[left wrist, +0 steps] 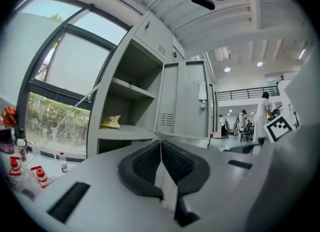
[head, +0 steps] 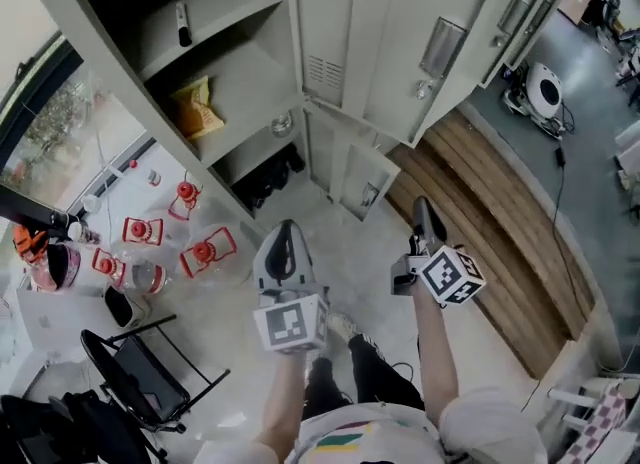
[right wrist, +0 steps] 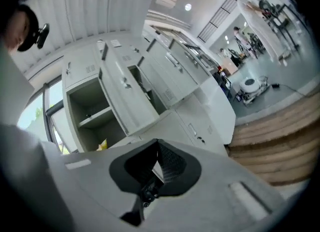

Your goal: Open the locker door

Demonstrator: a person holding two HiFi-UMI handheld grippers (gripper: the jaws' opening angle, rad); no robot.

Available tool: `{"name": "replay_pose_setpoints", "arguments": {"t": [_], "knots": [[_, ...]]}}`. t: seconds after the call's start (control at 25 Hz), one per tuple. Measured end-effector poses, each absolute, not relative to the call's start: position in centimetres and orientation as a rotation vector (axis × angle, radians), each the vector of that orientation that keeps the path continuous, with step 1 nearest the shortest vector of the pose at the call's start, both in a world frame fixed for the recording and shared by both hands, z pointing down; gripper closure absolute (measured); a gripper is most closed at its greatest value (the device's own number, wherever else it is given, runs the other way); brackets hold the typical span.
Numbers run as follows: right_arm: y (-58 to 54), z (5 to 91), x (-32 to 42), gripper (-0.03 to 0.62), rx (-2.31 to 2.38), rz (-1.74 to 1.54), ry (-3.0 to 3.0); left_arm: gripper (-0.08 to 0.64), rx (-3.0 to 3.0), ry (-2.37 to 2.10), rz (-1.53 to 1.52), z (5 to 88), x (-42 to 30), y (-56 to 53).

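Note:
A grey locker (head: 215,82) stands with its upper door (head: 322,27) swung wide, showing shelves, a yellow bag (head: 197,107) and a small dark object (head: 183,24). The lockers to its right (head: 440,42) are closed. My left gripper (head: 283,237) is shut and empty, held in the air in front of the open compartment, apart from it. My right gripper (head: 424,214) is also shut and empty, a little to the right. The left gripper view has the open locker (left wrist: 125,108) and its door (left wrist: 167,101) beyond the shut left gripper (left wrist: 160,141). The right gripper view shows the same door (right wrist: 125,98) beyond the right gripper (right wrist: 157,141).
A low locker door (head: 352,174) below stands ajar. Bottles with red caps (head: 200,250) lie on a white surface at the left, beside a black chair (head: 140,372). A wooden step (head: 510,242) runs along the right. People (left wrist: 262,113) stand far off.

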State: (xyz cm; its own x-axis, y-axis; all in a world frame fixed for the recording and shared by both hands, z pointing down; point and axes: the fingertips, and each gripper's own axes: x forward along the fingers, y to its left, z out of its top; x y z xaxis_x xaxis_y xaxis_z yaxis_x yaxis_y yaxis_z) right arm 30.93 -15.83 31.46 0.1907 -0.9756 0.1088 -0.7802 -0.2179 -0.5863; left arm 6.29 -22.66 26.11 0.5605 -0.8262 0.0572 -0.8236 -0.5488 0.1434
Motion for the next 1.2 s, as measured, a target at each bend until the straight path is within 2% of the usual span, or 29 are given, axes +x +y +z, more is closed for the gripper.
{"name": "replay_pose_setpoints", "arguments": {"t": [0.24, 0.68, 1.2], "knots": [[-13.2, 19.9, 25.7, 0.588, -2.286, -0.328, 1.933, 0.545, 2.671, -1.438, -0.109, 17.5, 5.0, -20.3], [-8.5, 12.9, 15.9, 0.588, -2.443, 0.278, 2.220, 0.543, 2.837, -1.488, -0.131, 10.9, 2.0, -15.1], [-8.2, 12.6, 9.9, 0.588, -2.286, 0.341, 2.341, 0.543, 2.871, -1.444, -0.129, 11.0, 1.4, -12.4]]}}
